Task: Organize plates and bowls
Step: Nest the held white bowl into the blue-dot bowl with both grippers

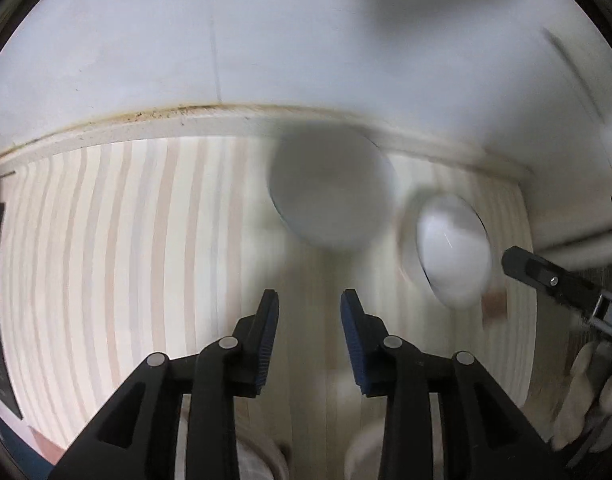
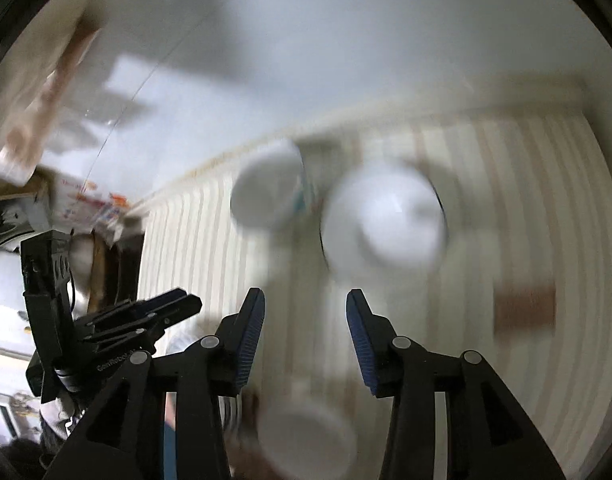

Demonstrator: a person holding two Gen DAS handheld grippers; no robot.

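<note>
Striped cloth (image 1: 106, 260), pale beige and grey bands, flat over table; white wall (image 1: 266, 32) behind.

Two white round glossy dishes ahead, both motion-blurred: bowl (image 1: 330, 188) just beyond left gripper (image 1: 309, 300) tips, slightly right; second bowl (image 1: 452, 250) farther right, on plate (image 2: 338, 236).

Third white round dish (image 2: 306, 436) below right gripper (image 2: 305, 300), blurred.

Left gripper: jaws apart, holding nothing. Right gripper: jaws apart, empty, second bowl ahead, slightly right.

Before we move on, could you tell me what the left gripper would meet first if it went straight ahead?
Probably the white bowl directly ahead of the open left gripper; blur leaves depth uncertain.
</note>
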